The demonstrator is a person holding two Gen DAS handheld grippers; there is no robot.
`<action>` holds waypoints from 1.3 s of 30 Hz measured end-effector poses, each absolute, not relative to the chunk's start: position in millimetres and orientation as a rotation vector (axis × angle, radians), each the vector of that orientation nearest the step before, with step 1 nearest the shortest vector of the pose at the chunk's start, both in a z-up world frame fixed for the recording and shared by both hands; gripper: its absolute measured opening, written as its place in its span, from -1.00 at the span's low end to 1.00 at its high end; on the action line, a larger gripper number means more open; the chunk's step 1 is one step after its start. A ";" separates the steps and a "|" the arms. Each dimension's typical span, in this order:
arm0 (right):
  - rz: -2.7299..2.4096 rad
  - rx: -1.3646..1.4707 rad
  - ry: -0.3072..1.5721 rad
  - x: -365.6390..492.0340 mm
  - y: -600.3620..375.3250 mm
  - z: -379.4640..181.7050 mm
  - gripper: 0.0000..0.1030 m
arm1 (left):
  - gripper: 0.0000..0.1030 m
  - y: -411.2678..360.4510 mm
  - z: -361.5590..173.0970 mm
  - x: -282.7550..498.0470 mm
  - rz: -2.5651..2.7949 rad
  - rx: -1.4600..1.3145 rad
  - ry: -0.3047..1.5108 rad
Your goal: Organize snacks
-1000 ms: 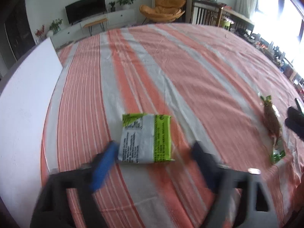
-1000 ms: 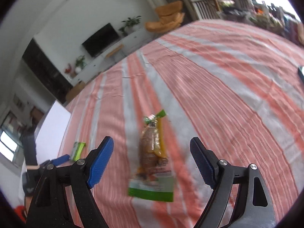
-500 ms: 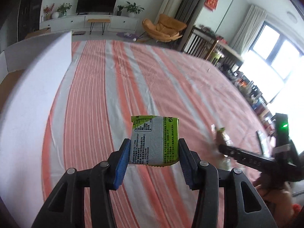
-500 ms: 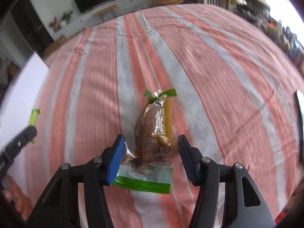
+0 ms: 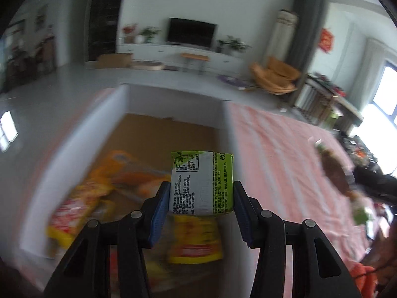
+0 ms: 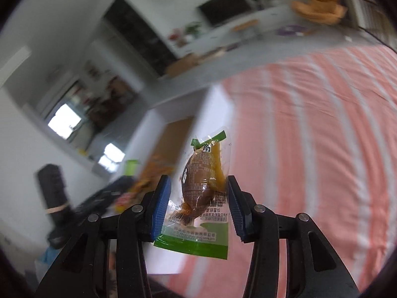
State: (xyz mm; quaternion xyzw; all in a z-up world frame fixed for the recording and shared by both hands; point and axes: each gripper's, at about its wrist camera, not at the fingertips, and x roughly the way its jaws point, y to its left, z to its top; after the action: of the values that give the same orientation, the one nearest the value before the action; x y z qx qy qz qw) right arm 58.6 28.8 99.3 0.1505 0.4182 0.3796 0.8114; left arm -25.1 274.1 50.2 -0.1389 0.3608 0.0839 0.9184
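Holding one snack in each hand, my left gripper (image 5: 201, 204) is clamped on a small green-and-white packet (image 5: 201, 183) and my right gripper (image 6: 198, 204) on a clear bag with a brown snack (image 6: 203, 186). Both hang up in the air. Just past them is the white box with a brown floor (image 5: 173, 99), with yellow snack bags (image 5: 79, 198) inside, so I think next I must bring each snack over it and let go.

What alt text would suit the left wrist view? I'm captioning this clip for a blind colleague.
The left gripper holds a small green and white snack packet between its blue pads, above an open white box that already has blurred orange and yellow snack bags in it. To the right lies an orange-striped tablecloth; a living room is behind.
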 end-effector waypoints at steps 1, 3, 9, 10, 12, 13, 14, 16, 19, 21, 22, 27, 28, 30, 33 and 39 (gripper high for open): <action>0.860 0.304 0.894 54.2 51.5 106.7 -0.08 | -0.05 289.9 45.7 -30.5 0.224 -0.287 0.754; 0.952 0.259 0.893 46.1 97.8 117.7 0.03 | -0.03 311.8 37.0 -39.9 0.312 -0.290 0.775; 1.073 0.172 0.935 35.4 186.2 105.6 0.26 | 0.73 323.3 16.5 -63.0 0.394 -0.278 0.802; 1.071 0.184 0.948 36.2 186.9 102.1 0.26 | 0.82 321.1 16.1 -65.2 0.397 -0.262 0.792; 1.050 0.182 0.947 34.8 182.3 99.7 0.26 | 0.95 313.1 19.4 -69.4 0.405 -0.224 0.769; 1.026 0.163 0.940 34.4 175.8 97.1 0.26 | 0.95 310.3 23.4 -65.1 0.409 -0.206 0.761; 0.999 0.140 0.934 33.7 170.6 96.4 0.26 | 0.95 306.0 26.1 -65.0 0.410 -0.190 0.756; 0.960 0.102 0.926 31.2 158.3 98.2 0.28 | 0.95 296.6 35.5 -64.9 0.407 -0.165 0.747; 0.903 0.034 0.910 26.8 148.3 99.7 0.33 | 0.97 286.9 54.5 -68.8 0.399 -0.190 0.706; 0.884 0.006 0.899 22.6 144.7 100.7 0.33 | 1.00 286.8 66.3 -73.6 0.454 -0.210 0.680; 0.878 -0.005 0.895 21.0 143.2 101.0 0.33 | 0.99 285.1 71.7 -77.9 0.485 -0.211 0.647; 0.856 -0.082 0.869 10.0 147.0 104.0 0.35 | 0.99 282.0 81.9 -85.2 0.541 -0.191 0.618; 0.849 -0.105 0.865 8.3 151.0 102.4 0.36 | 1.00 280.4 82.6 -86.2 0.558 -0.170 0.616; 0.840 -0.140 0.863 7.2 157.2 102.5 0.40 | 0.99 276.7 83.0 -88.0 0.595 -0.127 0.614; 0.826 -0.171 0.856 -0.5 163.5 106.2 0.41 | 1.00 273.4 79.5 -90.1 0.606 -0.097 0.637; 0.778 -0.214 0.849 -5.5 164.6 106.4 0.41 | 0.99 275.6 68.3 -86.5 0.589 -0.074 0.715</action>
State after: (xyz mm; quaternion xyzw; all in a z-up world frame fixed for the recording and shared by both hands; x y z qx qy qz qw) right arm -5.5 164.6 106.4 -0.1009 0.4007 0.3673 0.8333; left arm -86.5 275.6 68.3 -0.0355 0.3447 0.2838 0.8941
